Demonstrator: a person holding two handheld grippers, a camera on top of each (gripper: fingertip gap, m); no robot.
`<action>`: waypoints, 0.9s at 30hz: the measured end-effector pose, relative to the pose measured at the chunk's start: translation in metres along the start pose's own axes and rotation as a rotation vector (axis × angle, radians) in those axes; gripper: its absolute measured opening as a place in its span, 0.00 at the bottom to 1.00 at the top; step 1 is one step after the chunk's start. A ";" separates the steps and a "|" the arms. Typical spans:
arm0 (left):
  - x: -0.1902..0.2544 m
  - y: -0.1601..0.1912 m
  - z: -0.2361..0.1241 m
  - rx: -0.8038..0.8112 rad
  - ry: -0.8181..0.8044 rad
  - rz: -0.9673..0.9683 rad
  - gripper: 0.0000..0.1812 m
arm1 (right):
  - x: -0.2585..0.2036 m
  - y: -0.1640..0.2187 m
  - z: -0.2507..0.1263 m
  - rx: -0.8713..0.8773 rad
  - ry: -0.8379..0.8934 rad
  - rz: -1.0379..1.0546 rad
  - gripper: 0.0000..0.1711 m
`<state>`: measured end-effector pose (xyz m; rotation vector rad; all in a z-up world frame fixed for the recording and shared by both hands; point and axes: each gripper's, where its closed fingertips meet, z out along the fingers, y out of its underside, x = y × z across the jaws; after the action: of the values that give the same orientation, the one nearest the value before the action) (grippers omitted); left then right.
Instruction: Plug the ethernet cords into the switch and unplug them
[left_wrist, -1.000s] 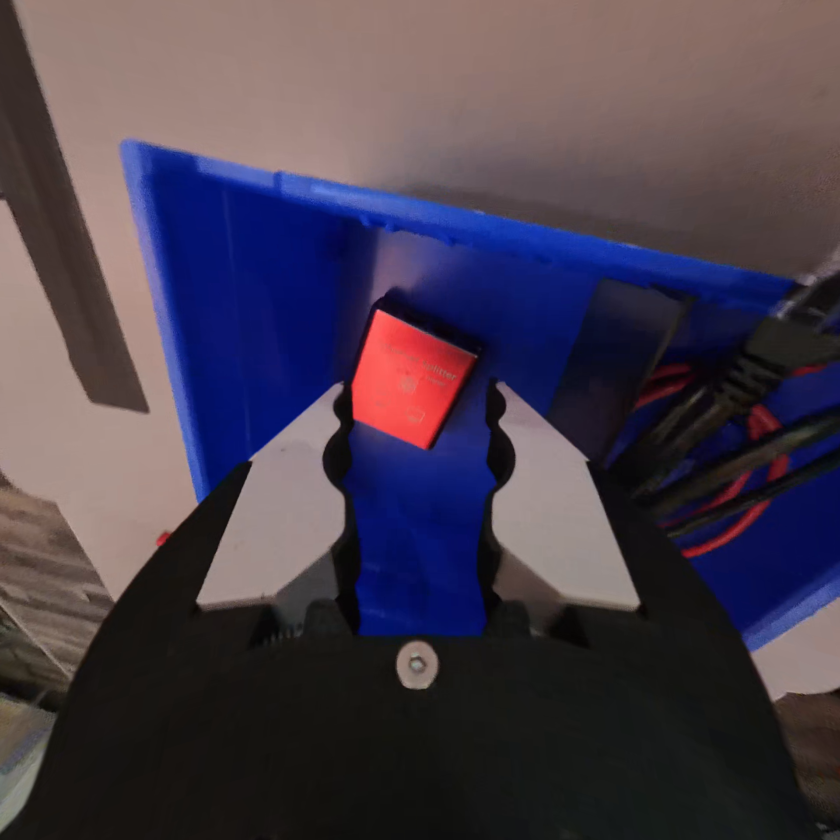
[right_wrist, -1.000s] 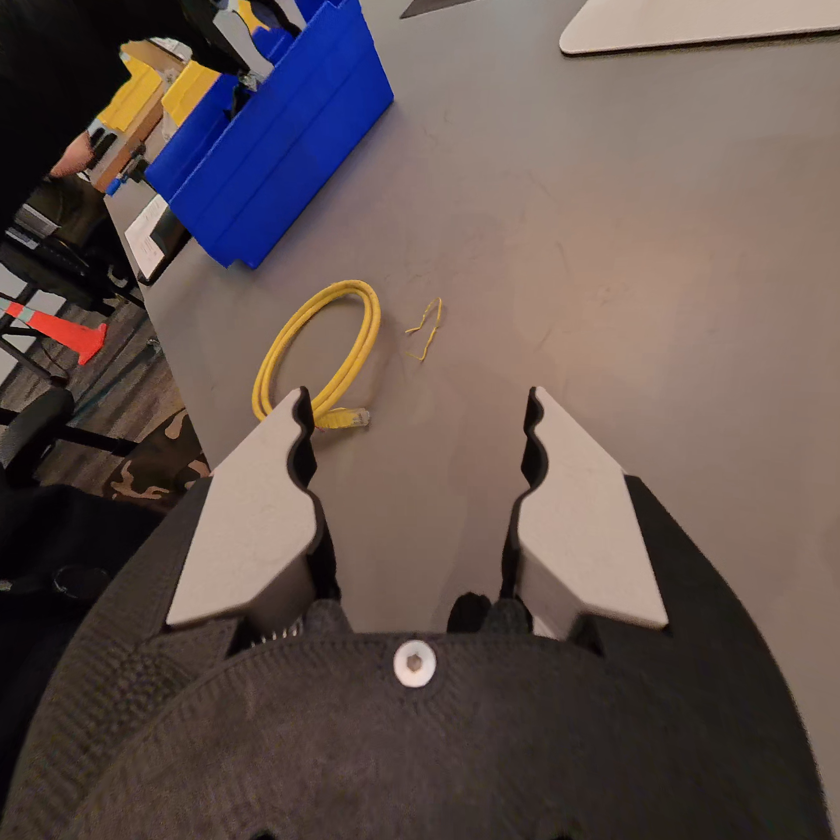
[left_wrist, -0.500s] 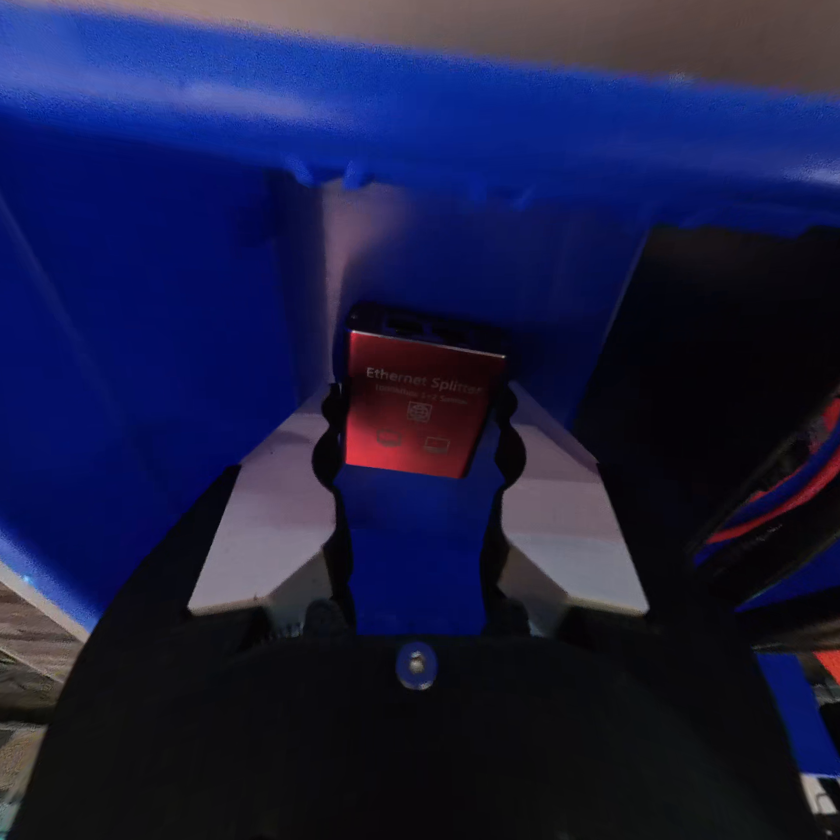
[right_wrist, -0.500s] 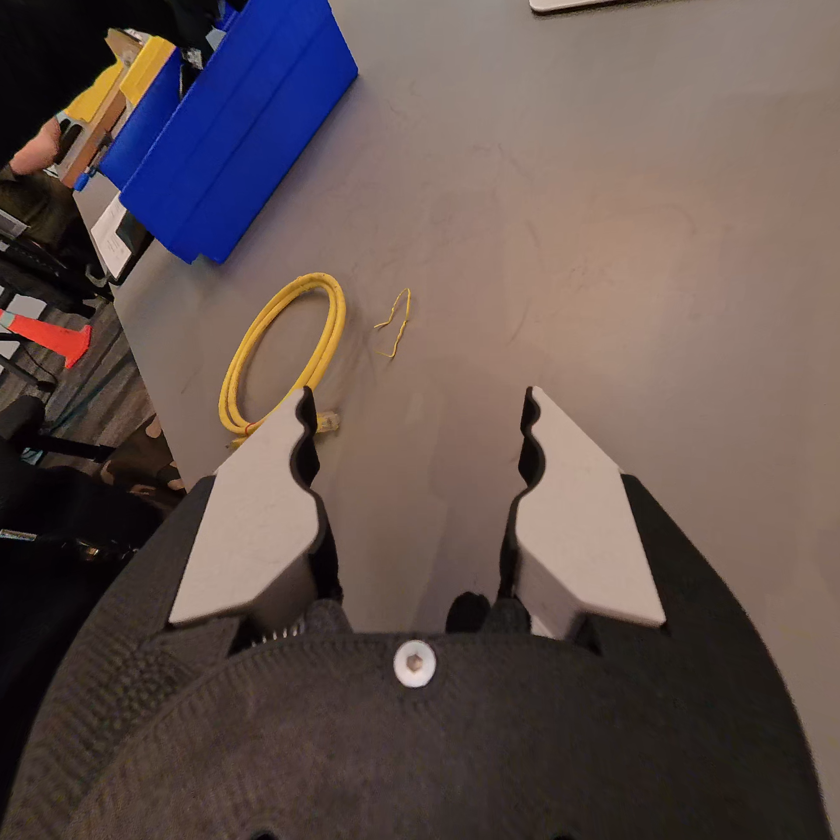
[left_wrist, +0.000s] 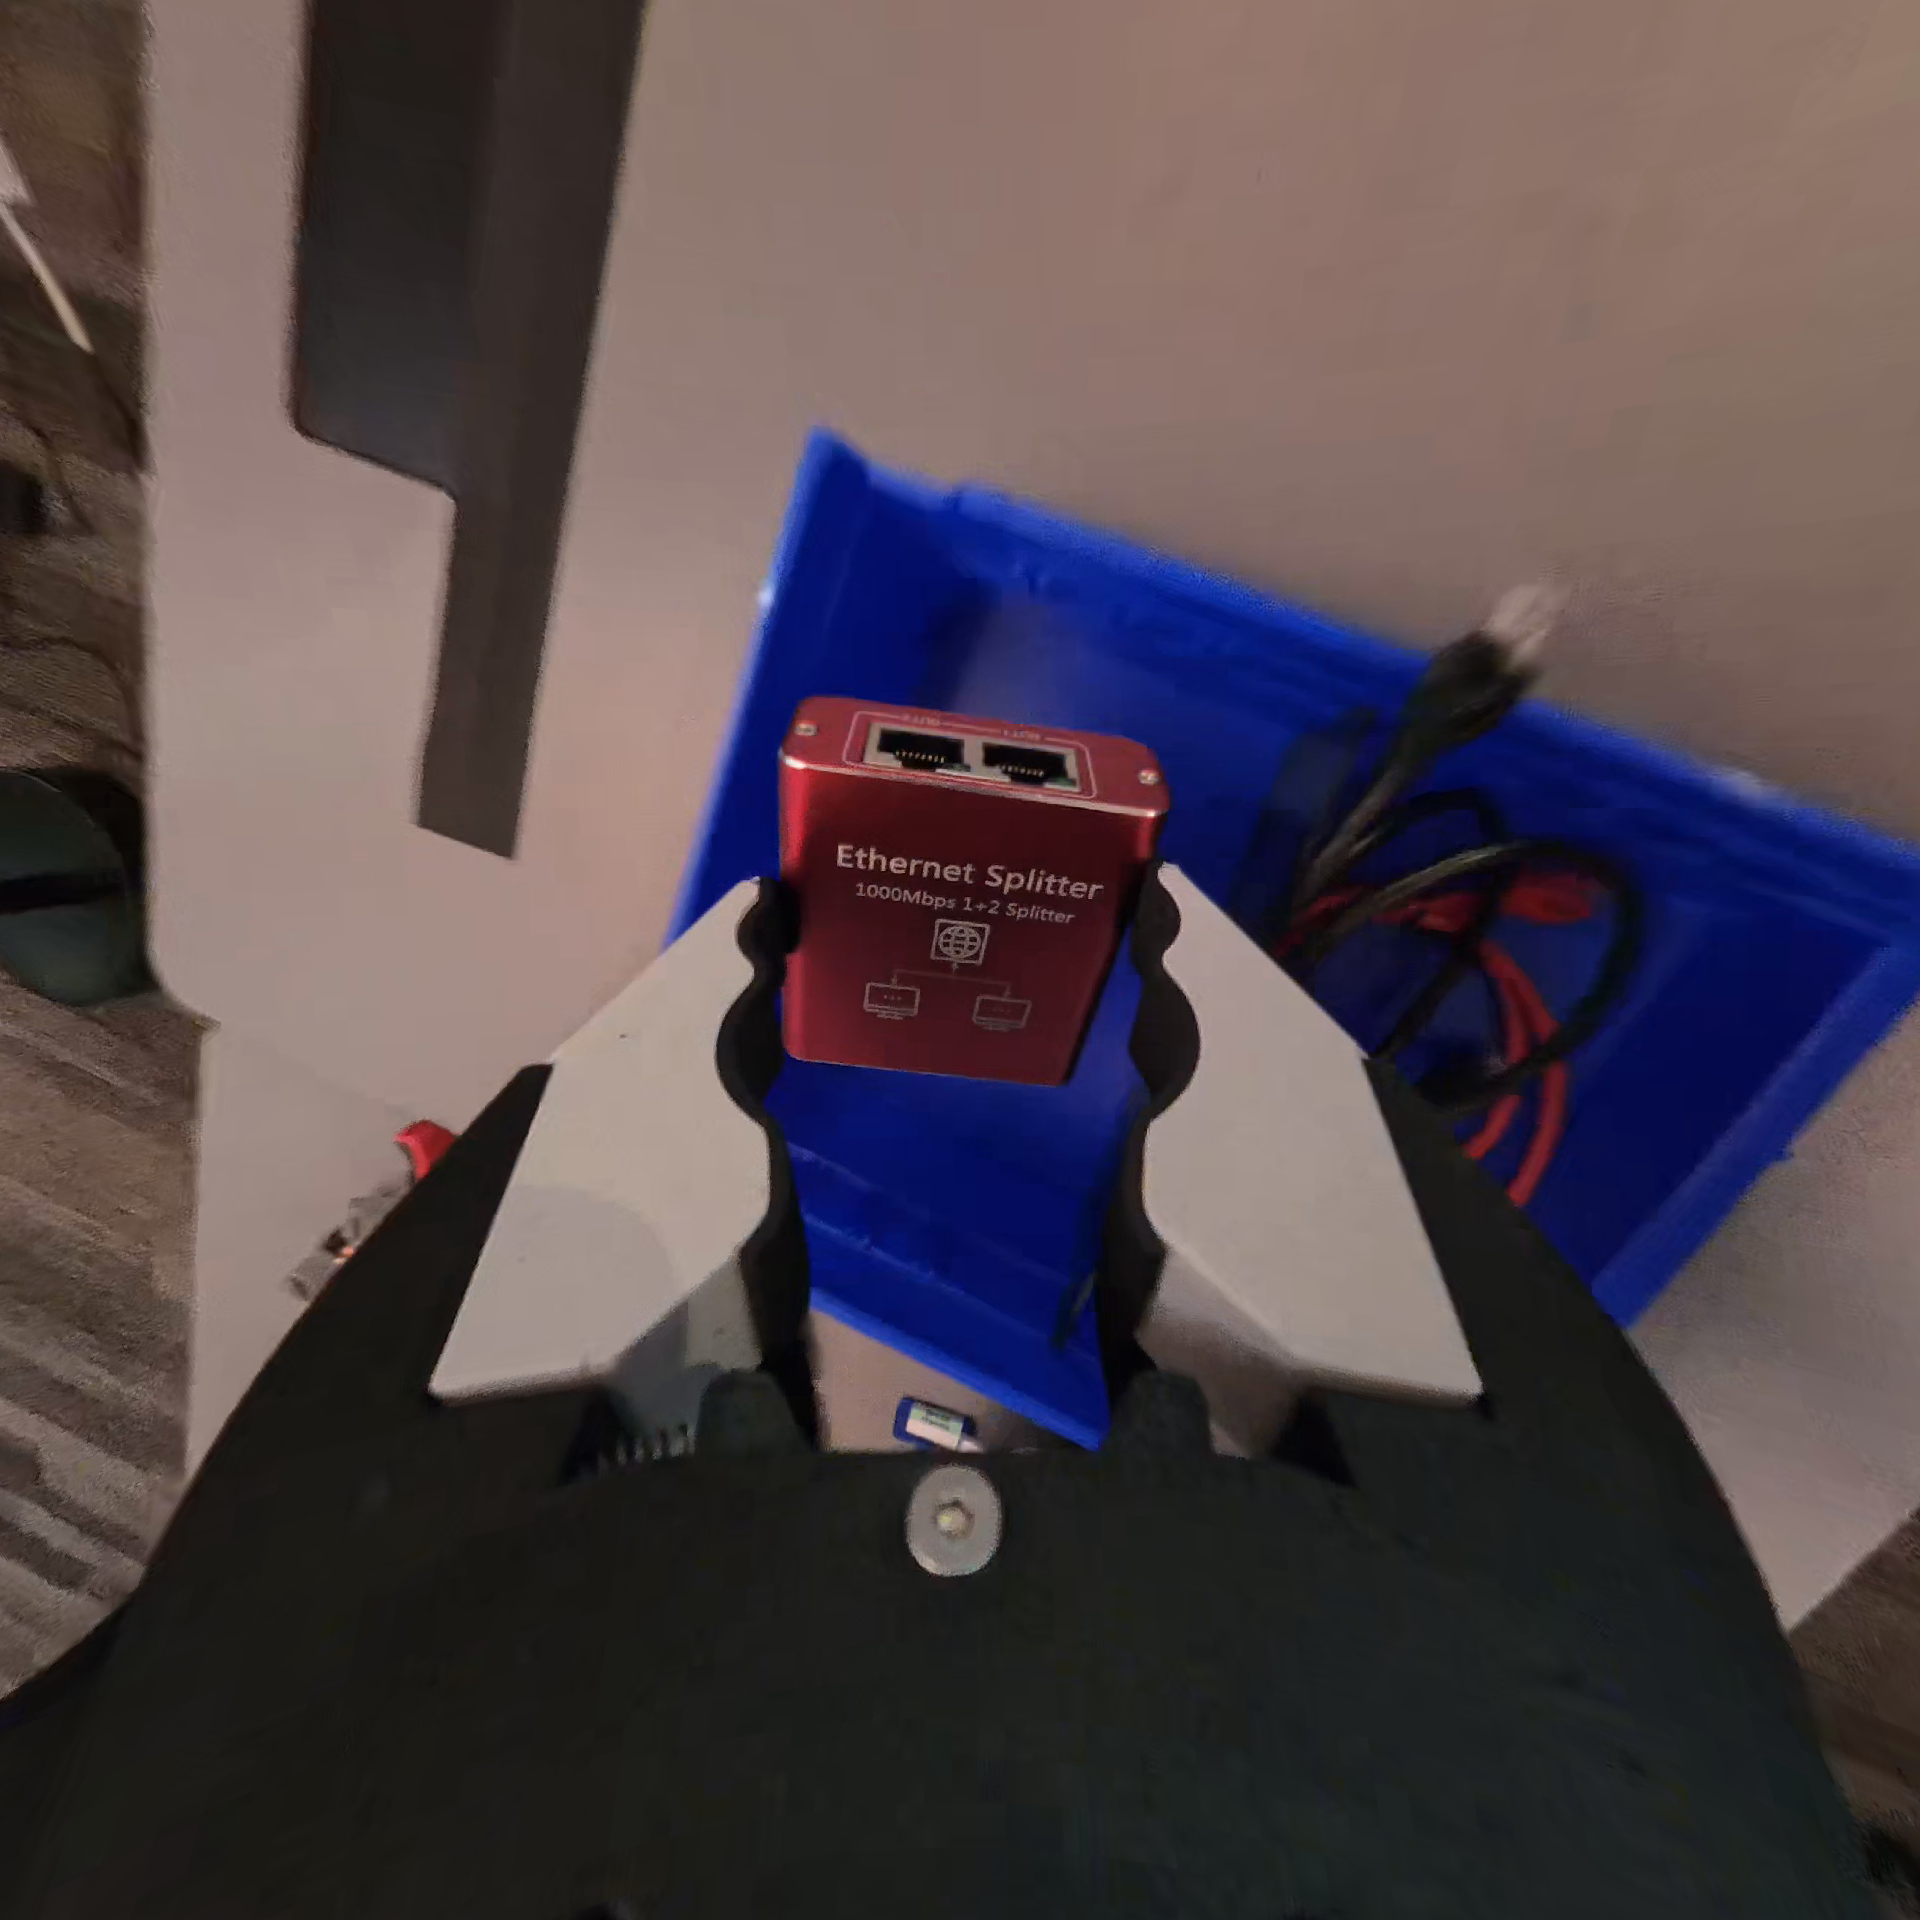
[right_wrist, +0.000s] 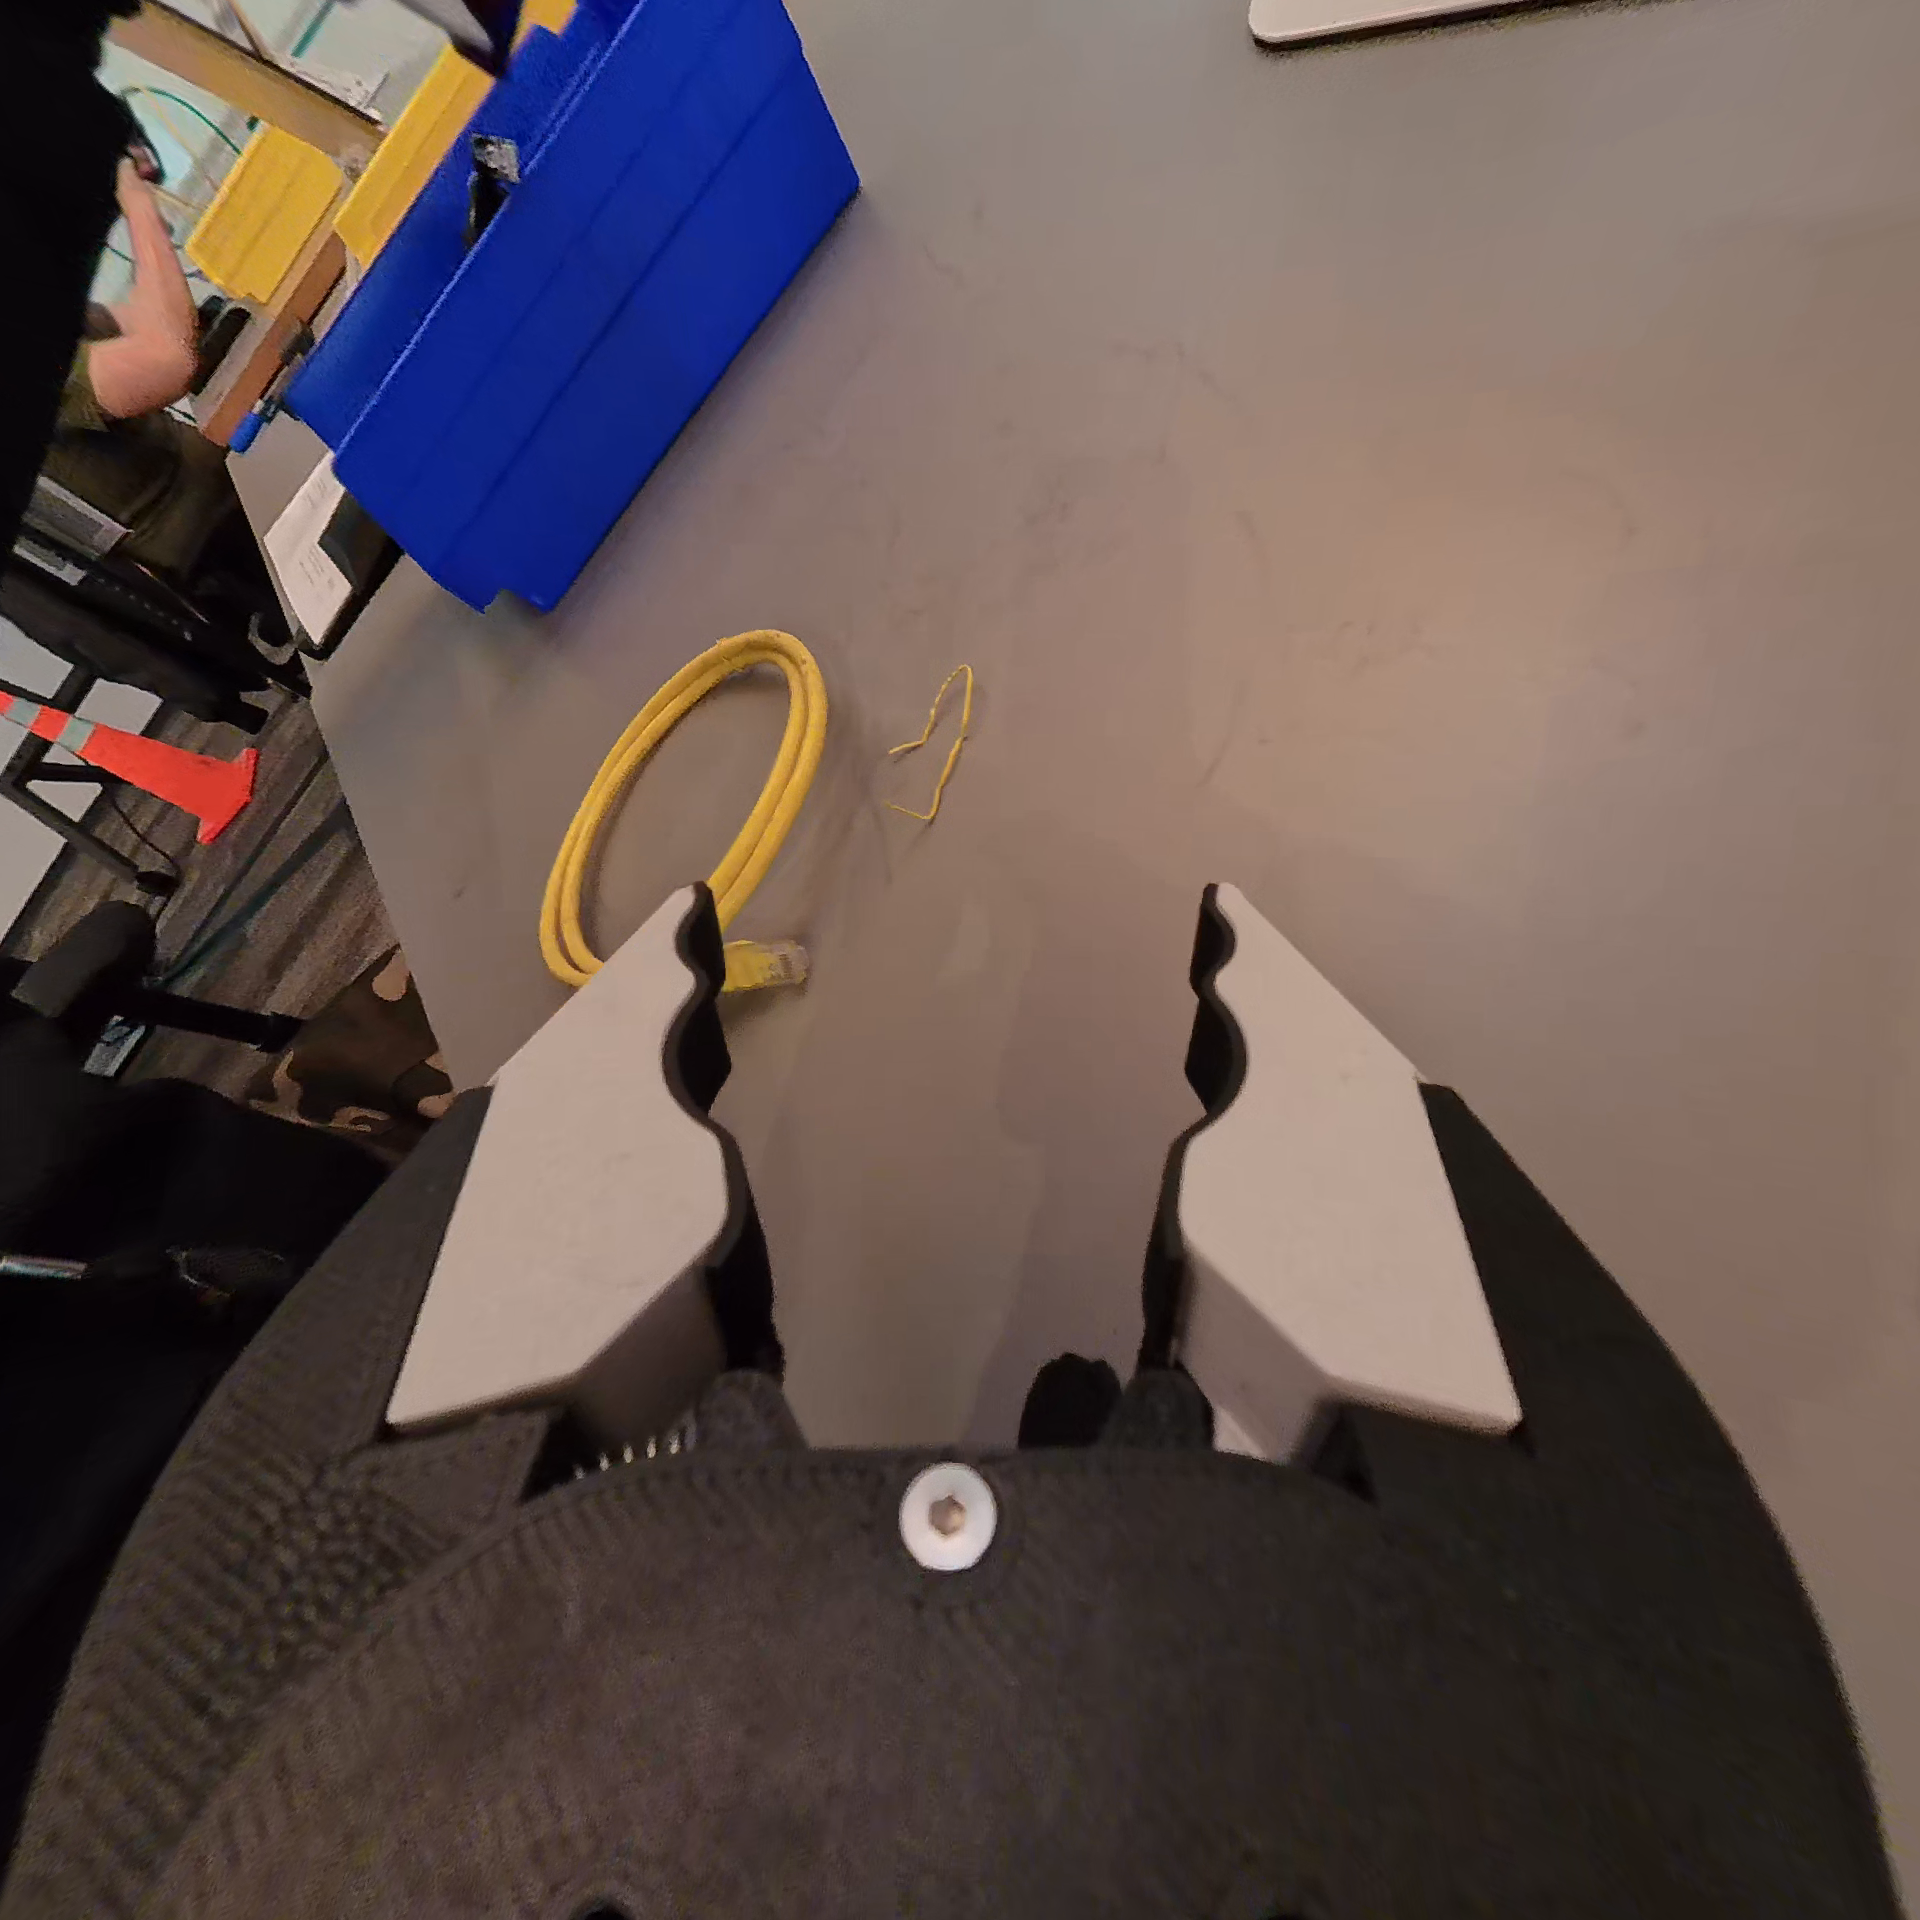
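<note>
My left gripper (left_wrist: 954, 914) is shut on a small red ethernet switch (left_wrist: 961, 904) and holds it in the air above the blue bin (left_wrist: 1039, 623). The switch's two empty ports (left_wrist: 971, 750) face away from me. Black and red cords (left_wrist: 1475, 935) lie coiled in the bin's right part. In the right wrist view, my right gripper (right_wrist: 956, 925) is open and empty just above the grey table (right_wrist: 1351, 520). A coiled yellow ethernet cord (right_wrist: 696, 800) lies on the table at its left fingertip, its plug (right_wrist: 767, 964) just inside that finger.
A thin yellow twist tie (right_wrist: 935, 743) lies right of the yellow cord. The blue bin (right_wrist: 582, 312) stands at the table's far left, near the edge. Yellow bins (right_wrist: 312, 187), a person's arm (right_wrist: 145, 343) and an orange cone (right_wrist: 156, 769) lie beyond the table's left edge. The gap from one gripper's tips to the other's is roughly 45 cm.
My left gripper reached down into the bin, closed on the red switch and lifted it out above the bin. My right gripper stayed open over the table, shifting only slightly.
</note>
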<state>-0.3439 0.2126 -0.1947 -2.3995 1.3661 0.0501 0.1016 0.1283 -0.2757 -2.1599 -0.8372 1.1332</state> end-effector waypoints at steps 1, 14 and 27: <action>0.005 -0.016 -0.015 0.023 -0.013 0.023 0.36 | -0.002 0.000 0.000 -0.001 -0.003 -0.006 0.52; 0.165 -0.206 0.093 -0.138 0.260 0.254 0.36 | -0.021 -0.009 -0.008 0.027 -0.007 -0.094 0.52; 0.201 -0.209 0.170 -0.263 0.246 0.343 0.36 | -0.028 -0.011 -0.011 0.027 -0.014 -0.144 0.52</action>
<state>-0.0374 0.2005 -0.3321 -2.4075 1.9873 0.0263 0.0953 0.1130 -0.2482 -2.0367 -0.9611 1.0818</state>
